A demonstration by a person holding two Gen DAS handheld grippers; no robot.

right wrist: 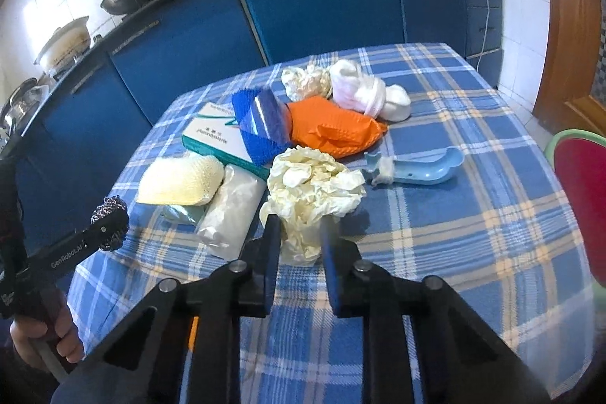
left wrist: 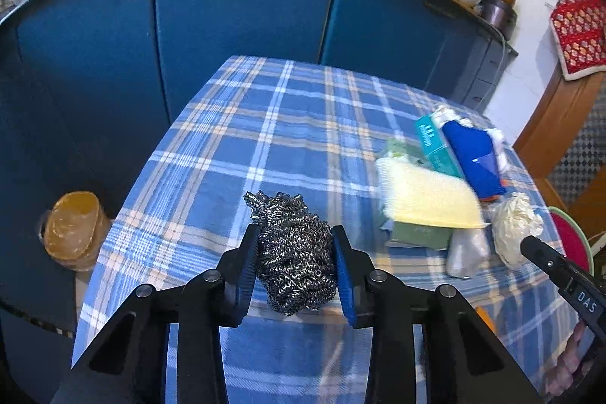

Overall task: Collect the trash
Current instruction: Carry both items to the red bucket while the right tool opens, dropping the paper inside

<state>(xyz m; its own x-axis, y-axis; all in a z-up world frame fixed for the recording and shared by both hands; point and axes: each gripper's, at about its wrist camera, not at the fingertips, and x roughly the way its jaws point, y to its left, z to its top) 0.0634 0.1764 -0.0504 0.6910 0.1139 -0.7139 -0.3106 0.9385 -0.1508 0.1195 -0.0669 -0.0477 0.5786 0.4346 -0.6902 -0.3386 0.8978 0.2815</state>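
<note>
My left gripper (left wrist: pixel 295 233) is shut on a steel wool scourer (left wrist: pixel 293 252) and holds it over the checked tablecloth (left wrist: pixel 288 124); it also shows at the left of the right wrist view (right wrist: pixel 110 222). My right gripper (right wrist: pixel 301 218) is shut on a crumpled cream glove (right wrist: pixel 314 184), which also shows in the left wrist view (left wrist: pixel 515 226). Around it lie a yellow sponge cloth (right wrist: pixel 181 178), a clear plastic bag (right wrist: pixel 231 211), a teal box (right wrist: pixel 219 139), a blue wrapper (right wrist: pixel 261 127), an orange mesh bag (right wrist: pixel 333 127) and white wads (right wrist: pixel 360 88).
A light blue plastic holder (right wrist: pixel 420 169) lies right of the glove. Blue kitchen cabinets (left wrist: pixel 235 17) stand behind the table. A bin lined with a yellowish bag (left wrist: pixel 74 226) stands on the floor left of the table. A red chair (right wrist: pixel 583 199) is at the right.
</note>
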